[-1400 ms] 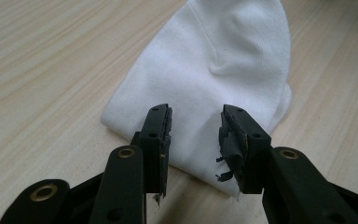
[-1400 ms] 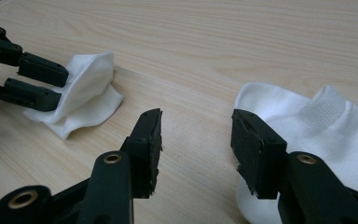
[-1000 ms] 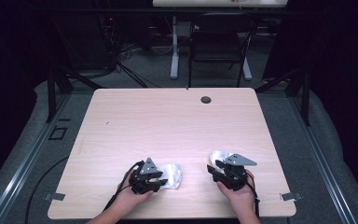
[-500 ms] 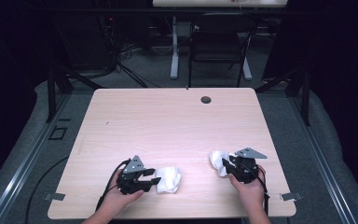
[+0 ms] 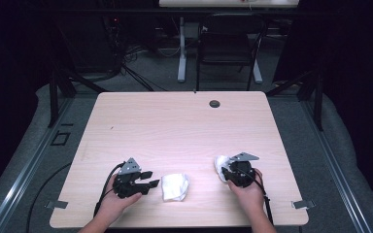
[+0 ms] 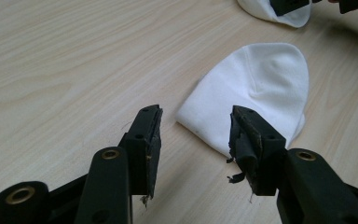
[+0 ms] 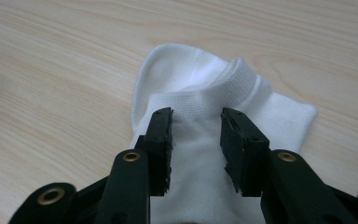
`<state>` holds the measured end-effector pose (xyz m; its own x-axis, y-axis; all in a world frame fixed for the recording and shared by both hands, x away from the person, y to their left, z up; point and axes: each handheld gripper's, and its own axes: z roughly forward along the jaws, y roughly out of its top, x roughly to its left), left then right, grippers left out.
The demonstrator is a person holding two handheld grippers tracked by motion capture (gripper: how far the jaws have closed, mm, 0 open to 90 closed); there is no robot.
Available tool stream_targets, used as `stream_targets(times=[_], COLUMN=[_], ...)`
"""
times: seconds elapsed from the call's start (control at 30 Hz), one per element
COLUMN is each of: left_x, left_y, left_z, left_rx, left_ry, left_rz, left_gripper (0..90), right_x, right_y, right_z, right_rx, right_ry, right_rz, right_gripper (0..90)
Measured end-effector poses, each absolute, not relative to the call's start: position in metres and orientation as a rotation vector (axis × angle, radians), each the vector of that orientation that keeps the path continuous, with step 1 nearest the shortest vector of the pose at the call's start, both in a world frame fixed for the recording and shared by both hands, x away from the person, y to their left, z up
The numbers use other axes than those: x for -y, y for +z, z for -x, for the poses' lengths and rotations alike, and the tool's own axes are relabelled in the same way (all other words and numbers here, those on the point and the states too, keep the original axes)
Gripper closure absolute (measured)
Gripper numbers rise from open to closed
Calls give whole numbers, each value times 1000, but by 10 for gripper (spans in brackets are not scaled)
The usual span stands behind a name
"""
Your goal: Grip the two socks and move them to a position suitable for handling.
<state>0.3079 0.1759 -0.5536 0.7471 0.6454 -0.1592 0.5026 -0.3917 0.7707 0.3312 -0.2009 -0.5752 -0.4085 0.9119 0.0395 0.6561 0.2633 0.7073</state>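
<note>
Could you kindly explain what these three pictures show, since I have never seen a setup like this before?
A person at a wooden table holds a hand-held tool with two black jaws, the tongs, in each hand. One camera looks down from above; one more rides on each tool. Two white socks lie on the table. The left tongs have just been opening and stand apart from the near sock, holding nothing. The right tongs sit over the other sock, jaws either side of its cuff; whether they pinch it I cannot tell.
</note>
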Motion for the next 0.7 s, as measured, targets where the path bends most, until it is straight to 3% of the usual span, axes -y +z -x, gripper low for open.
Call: stream_targets(times=[0.7], left_x=[-178], left_y=[-559], left_z=[-311], left_rx=[-864], left_ry=[213], left_rz=[-2086], left_gripper=[535], right_x=[95], right_y=[-574], right_z=[-376], right_rx=[-2380], right_ry=[992], right_rz=[-1225], right_gripper=[682])
